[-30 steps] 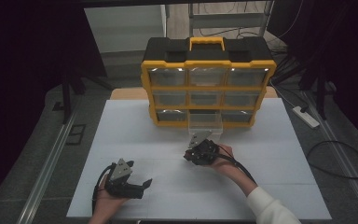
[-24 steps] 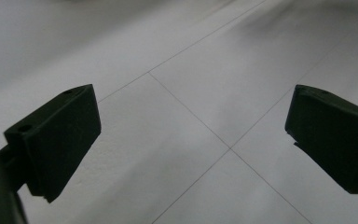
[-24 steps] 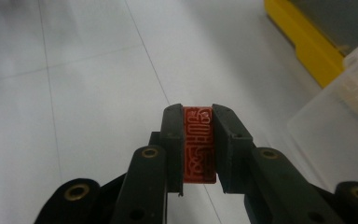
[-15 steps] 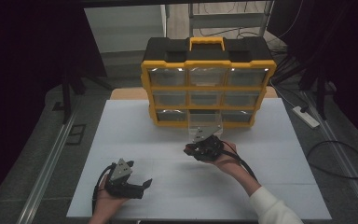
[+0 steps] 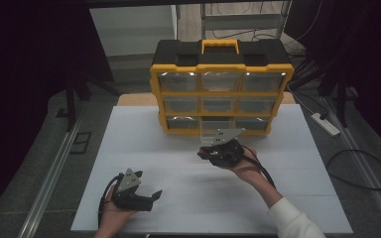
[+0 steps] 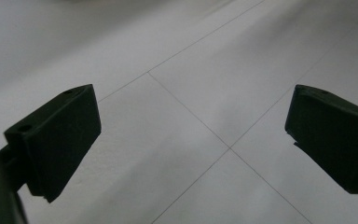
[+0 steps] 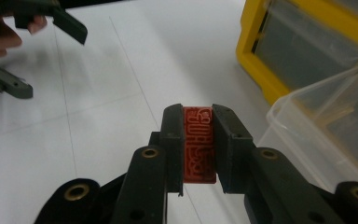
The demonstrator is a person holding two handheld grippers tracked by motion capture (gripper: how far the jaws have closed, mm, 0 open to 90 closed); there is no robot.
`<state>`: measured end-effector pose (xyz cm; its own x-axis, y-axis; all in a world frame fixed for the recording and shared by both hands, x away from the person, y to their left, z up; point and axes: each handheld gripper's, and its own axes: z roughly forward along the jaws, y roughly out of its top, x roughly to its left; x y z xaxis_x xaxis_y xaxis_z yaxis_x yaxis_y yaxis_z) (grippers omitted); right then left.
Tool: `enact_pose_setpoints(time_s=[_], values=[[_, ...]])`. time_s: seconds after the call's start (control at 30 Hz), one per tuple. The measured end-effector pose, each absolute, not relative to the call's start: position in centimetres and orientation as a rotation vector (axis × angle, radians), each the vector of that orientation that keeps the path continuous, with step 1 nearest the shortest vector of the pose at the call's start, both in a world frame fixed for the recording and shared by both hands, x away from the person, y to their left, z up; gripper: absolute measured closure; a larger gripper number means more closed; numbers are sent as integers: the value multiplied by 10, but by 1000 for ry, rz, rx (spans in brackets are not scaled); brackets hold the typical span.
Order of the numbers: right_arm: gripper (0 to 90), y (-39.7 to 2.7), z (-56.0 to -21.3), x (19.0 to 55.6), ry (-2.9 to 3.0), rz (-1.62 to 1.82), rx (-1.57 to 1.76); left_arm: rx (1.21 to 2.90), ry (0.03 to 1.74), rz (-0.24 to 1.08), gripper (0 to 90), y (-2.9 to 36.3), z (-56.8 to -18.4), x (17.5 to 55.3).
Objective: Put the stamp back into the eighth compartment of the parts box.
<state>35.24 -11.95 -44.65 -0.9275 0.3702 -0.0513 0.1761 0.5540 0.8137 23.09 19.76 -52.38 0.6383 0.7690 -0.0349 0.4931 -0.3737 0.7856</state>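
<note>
A small red block with raised carved characters [image 7: 198, 143] is clamped between the jaws of my right gripper [image 7: 198, 149], held above the white table. In the high view my right gripper [image 5: 218, 151] hovers just in front of a yellow and black drawer organizer [image 5: 222, 84]. A clear plastic drawer [image 7: 328, 126] is pulled out from its bottom row, close to the right of the block. My left gripper [image 5: 146, 198] rests near the table's front left, its black jaws wide apart over bare table [image 6: 191, 135] with nothing between them.
The white table top [image 5: 178, 148] is marked with thin seam lines. The organizer stands at the table's far edge with several clear drawers. Beyond the table lie a power strip [image 5: 326, 124] and a cable on the floor [image 5: 362, 171]. The left hand and its gripper [image 7: 32, 28] appear far off in the right gripper view.
My right gripper has risen and moved toward the organizer's pulled-out bottom drawer, still shut on the red block. The left gripper has stayed where it was.
</note>
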Motion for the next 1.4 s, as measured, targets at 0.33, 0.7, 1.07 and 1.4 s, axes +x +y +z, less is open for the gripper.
enact_pose_setpoints(time_s=[0.33,0.7,1.07,1.4], values=[[753,-132,-428,351,2489,1404,484,2050,983,437,35,198,-524,231],[752,-146,-416,355,2404,1439,531,2052,983,437,35,197,-524,231],[752,-157,-412,370,2342,1455,588,2053,986,437,35,197,-524,231],[752,-167,-418,388,2308,1437,656,2055,984,436,35,197,-524,231]])
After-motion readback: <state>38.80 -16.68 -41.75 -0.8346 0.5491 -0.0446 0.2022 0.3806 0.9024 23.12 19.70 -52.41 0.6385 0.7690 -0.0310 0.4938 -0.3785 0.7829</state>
